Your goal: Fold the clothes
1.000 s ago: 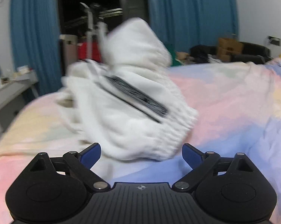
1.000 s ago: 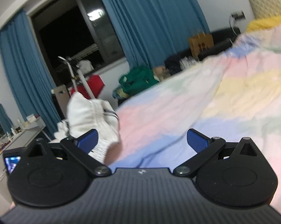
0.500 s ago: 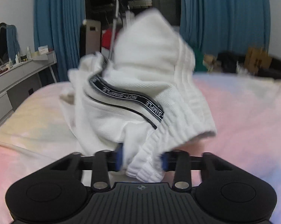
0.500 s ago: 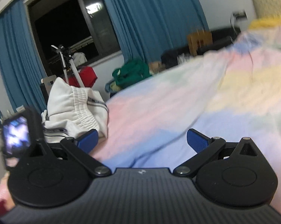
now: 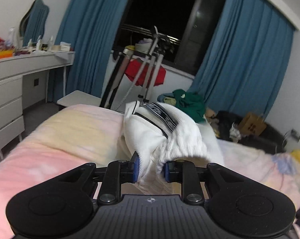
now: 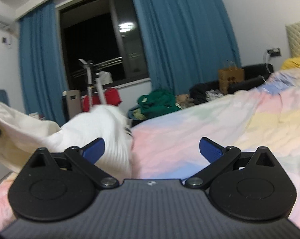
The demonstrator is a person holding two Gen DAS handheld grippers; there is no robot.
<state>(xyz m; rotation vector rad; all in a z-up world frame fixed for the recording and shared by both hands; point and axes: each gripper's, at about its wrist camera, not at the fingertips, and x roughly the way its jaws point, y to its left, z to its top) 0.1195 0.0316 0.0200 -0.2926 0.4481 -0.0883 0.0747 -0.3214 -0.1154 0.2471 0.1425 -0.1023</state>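
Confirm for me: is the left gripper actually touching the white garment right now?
Touching. The left wrist view shows the left gripper with both blue pads pressed into the ribbed edge of the white garment, the cloth bunched between them.

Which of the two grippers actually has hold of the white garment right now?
The left gripper: its blue pads are clamped on the white garment's ribbed edge. The right gripper stands wide open with only the pastel bedspread between its fingers.

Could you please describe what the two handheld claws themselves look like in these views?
Both look alike: the left claw and right claw each have a dark grey ribbed body with a small round emblem, two rounded black housings with silver pivot screws, black linkage arms, and blue pads. No cables, sleeves or hands show.
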